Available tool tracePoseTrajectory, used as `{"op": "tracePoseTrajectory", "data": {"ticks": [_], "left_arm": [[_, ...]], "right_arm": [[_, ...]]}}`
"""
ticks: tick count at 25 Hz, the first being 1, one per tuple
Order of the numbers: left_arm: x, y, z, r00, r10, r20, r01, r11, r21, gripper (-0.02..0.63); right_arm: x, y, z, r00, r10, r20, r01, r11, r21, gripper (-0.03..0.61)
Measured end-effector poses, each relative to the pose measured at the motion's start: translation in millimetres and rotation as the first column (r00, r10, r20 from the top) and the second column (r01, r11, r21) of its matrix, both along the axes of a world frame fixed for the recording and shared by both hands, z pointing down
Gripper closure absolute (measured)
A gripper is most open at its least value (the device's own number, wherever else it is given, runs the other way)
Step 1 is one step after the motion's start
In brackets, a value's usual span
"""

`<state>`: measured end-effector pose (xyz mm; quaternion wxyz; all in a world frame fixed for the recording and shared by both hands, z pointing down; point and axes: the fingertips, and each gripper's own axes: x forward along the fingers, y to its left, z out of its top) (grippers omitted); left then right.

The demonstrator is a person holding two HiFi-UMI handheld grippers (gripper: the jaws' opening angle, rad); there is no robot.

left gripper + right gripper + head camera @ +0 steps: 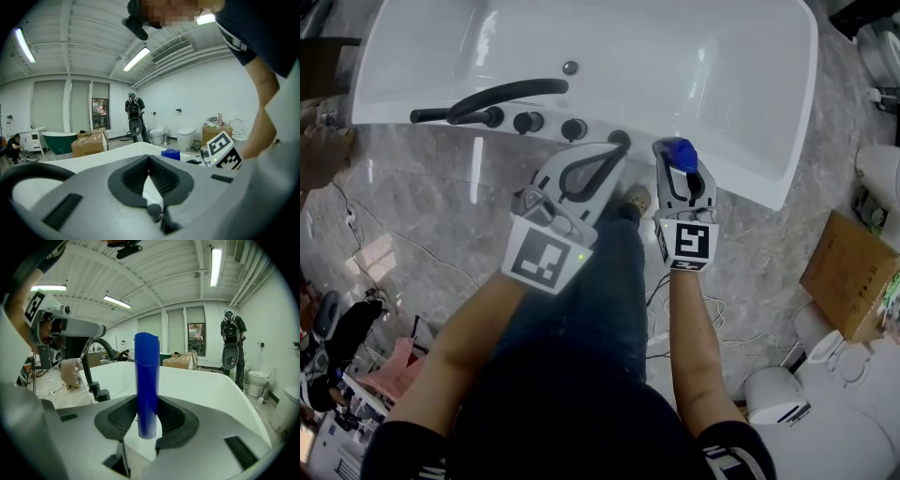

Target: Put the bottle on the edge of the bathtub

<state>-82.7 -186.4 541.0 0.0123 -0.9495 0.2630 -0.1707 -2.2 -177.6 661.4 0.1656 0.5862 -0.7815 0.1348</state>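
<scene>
Blue plastic is what my right gripper carries: the bottle sits pinched between its two pads, which press on the sides with the jaws set fairly wide around the body. In the right gripper view the bottle stands upright. Its long axis runs straight up and down, with the top well above the pads and the lower end poking out below them. Under that lower end I see only white, which I take to be the bathtub rim. I cannot tell whether the base already touches it or hangs just above.

From the head view the bottle is over the near edge of the bathtub, and the basin opens out toward twelve o'clock. The black taps lie along the same edge at about ten o'clock from the bottle, apart from it. So I judge the coming move to be mostly straight down, keeping the axis vertical so the base lands flat.

My left gripper is at nine o'clock from the bottle, near but not touching. Its jaws are pressed together, with nothing between them.
</scene>
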Motion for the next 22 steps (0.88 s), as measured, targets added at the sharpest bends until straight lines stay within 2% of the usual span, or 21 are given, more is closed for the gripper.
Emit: {"op": "tracePoseTrajectory", "data": {"ticks": [6, 14, 22], "left_arm": [[-14.5, -0.3, 3.3, 0.999, -0.041, 0.006, 0.041, 0.999, -0.013, 0.612], [-17.8, 1.0, 6.1, 0.998, -0.055, 0.003, 0.055, 0.998, -0.014, 0.612], [-10.3, 4.7, 8.9, 0.999, -0.037, 0.01, 0.038, 0.999, -0.02, 0.612]], "right_arm": [[-9.4, -3.6, 15.6, 1.0, 0.001, 0.005, -0.001, 1.0, -0.029, 0.428], [-17.8, -7.6, 32.0, 1.0, -0.019, 0.003, 0.019, 0.998, -0.059, 0.428], [-17.6, -7.6, 43.4, 0.999, -0.038, -0.018, 0.037, 0.997, -0.07, 0.428]]}}
